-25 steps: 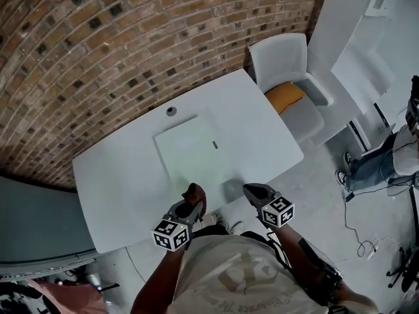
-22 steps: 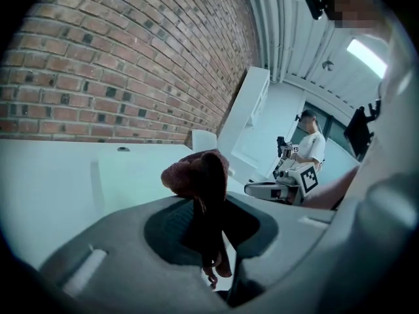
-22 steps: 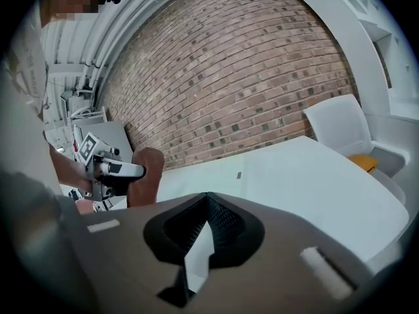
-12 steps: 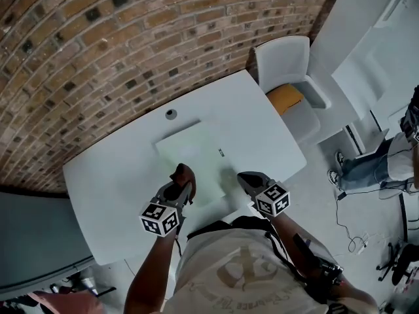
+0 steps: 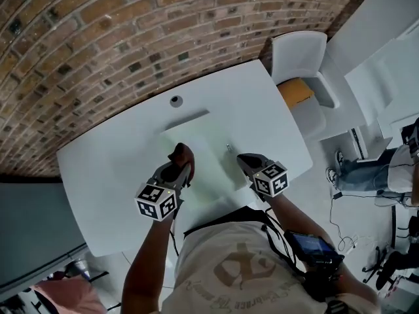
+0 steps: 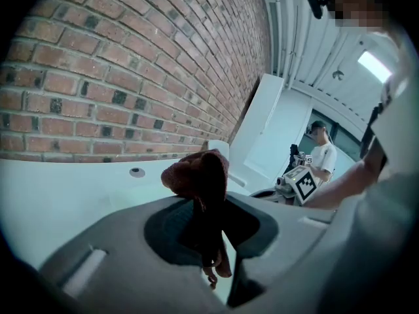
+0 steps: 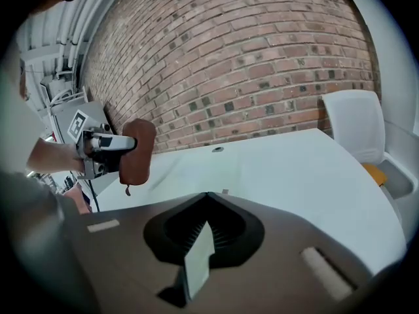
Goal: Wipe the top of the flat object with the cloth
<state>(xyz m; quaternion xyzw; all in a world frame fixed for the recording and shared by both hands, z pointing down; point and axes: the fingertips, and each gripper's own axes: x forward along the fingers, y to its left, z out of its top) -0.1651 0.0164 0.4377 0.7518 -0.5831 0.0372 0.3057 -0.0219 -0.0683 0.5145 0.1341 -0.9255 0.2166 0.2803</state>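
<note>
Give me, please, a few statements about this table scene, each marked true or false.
1. The left tongs grip a reddish-brown cloth. True.
2. The right tongs stand wide open. False: they are shut, with nothing between them.
3. The flat object lies on the white table. True.
4. The chair beside the table holds a blue cushion. False: its cushion is orange-yellow.
</note>
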